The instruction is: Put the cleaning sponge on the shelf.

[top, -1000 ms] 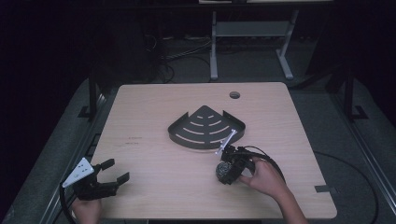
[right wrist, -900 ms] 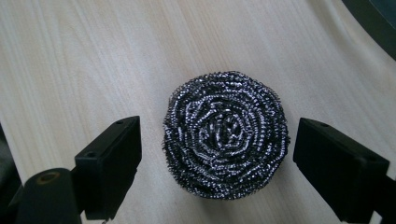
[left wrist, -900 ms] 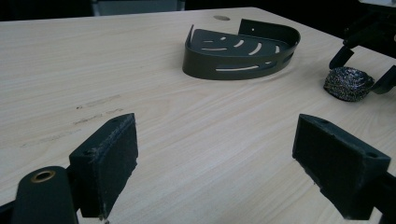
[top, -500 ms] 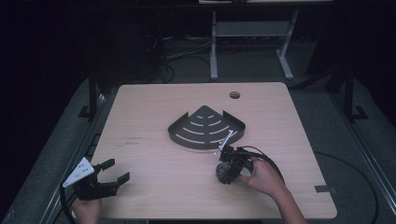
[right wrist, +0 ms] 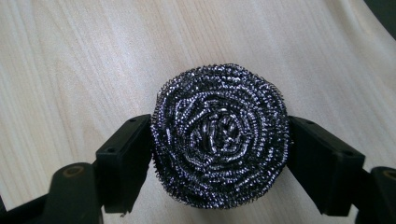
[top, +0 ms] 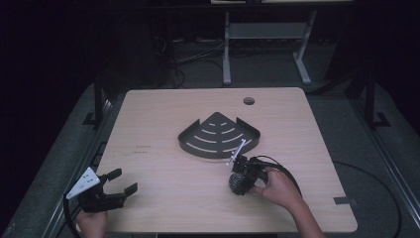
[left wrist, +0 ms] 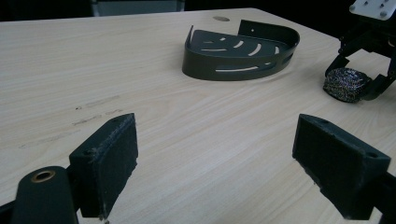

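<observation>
Overhead table (top: 148,124) view, two close tool-cams

On the table (top: 163,104) the rack (top: 219,135) lies mid-table, with the scourer (top: 238,182) just before it, toward the right. The right gripper (top: 241,179) stands around the scourer; the left gripper (top: 120,181) sits at the near left corner, well apart.

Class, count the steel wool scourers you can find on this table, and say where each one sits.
1. The steel wool scourer lies on the table, clamped in the right gripper, just in front of the black corner shelf. None looks hidden.
</observation>
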